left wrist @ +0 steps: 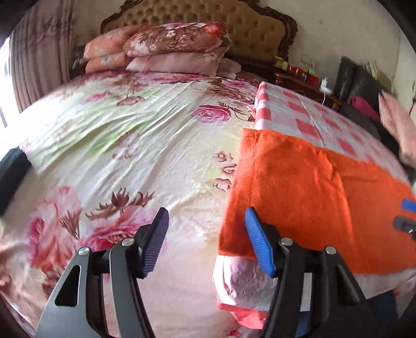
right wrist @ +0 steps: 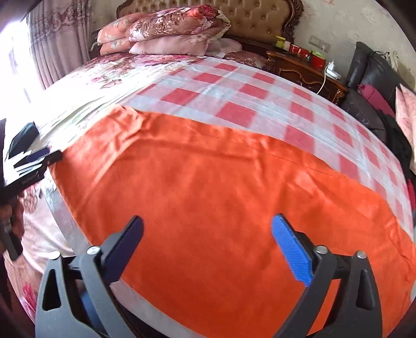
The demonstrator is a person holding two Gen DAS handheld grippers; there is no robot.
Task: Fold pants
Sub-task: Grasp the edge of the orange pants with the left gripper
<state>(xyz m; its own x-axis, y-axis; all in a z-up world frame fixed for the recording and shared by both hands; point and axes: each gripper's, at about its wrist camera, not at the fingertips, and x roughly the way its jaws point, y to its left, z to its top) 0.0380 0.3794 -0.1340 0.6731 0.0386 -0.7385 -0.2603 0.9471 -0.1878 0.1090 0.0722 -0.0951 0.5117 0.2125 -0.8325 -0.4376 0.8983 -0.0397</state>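
Note:
Orange pants (left wrist: 299, 187) (right wrist: 208, 182) lie spread flat on a pink-and-white checked cloth (left wrist: 299, 111) (right wrist: 234, 91) on the bed. My left gripper (left wrist: 208, 241) stands open over the floral bedsheet (left wrist: 130, 145), just left of the pants' left edge. Nothing is between its fingers, and its right blue pad (left wrist: 260, 244) overlaps that edge. My right gripper (right wrist: 210, 247) is wide open above the middle of the pants and holds nothing. Its tips (left wrist: 405, 214) show at the right edge of the left wrist view. The left gripper (right wrist: 49, 156) appears at the left edge of the right wrist view.
Floral pillows (left wrist: 169, 49) (right wrist: 169, 28) are stacked against a tufted headboard (right wrist: 260, 20). A cluttered wooden nightstand (right wrist: 299, 65) and a black sofa (right wrist: 369, 72) with clothes stand to the right. Curtains (right wrist: 59, 39) hang at the left. A hand (left wrist: 395, 124) shows at the right.

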